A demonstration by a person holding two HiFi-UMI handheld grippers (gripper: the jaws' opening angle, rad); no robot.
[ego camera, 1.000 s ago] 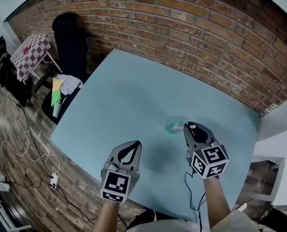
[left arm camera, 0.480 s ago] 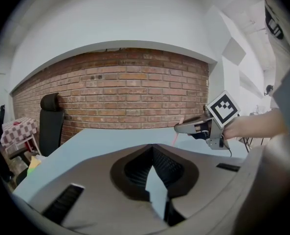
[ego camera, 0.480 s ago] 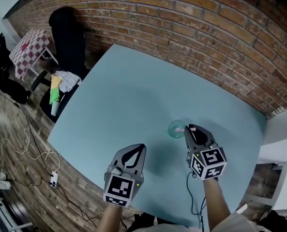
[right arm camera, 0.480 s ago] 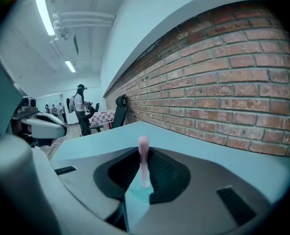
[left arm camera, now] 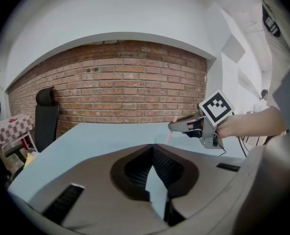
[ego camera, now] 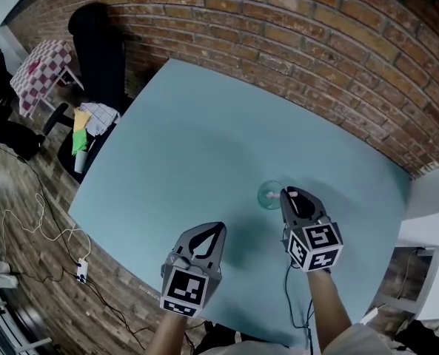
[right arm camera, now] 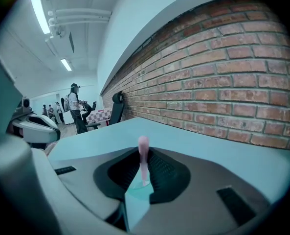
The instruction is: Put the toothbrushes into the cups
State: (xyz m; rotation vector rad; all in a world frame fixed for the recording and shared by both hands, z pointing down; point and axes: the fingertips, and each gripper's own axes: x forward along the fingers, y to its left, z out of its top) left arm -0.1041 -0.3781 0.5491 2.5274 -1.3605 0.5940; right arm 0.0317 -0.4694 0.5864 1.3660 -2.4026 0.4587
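Observation:
A clear teal cup (ego camera: pixel 267 196) stands on the pale blue table (ego camera: pixel 189 139), right of its middle. My right gripper (ego camera: pixel 287 193) sits just to the cup's right, shut on a pink toothbrush (right arm camera: pixel 143 156). The toothbrush stands upright between the jaws, its lower end down inside the cup (right arm camera: pixel 136 194). In the left gripper view the toothbrush (left arm camera: pixel 170 136) slants down from the right gripper (left arm camera: pixel 175 127). My left gripper (ego camera: pixel 218 228) hovers near the table's front edge, shut with nothing in it, its tips (left arm camera: pixel 152 151) touching.
A brick wall (ego camera: pixel 293 43) runs along the table's far side. A black chair (ego camera: pixel 97 50), a checkered small table (ego camera: pixel 38 72) and a stool with clothes (ego camera: pixel 86 128) stand to the left. Cables (ego camera: pixel 49 231) lie on the wooden floor. People (right arm camera: pixel 76 106) stand far off.
Both grippers stay almost where they were, the right one still holding the toothbrush at the cup. Only the head view has shifted slightly.

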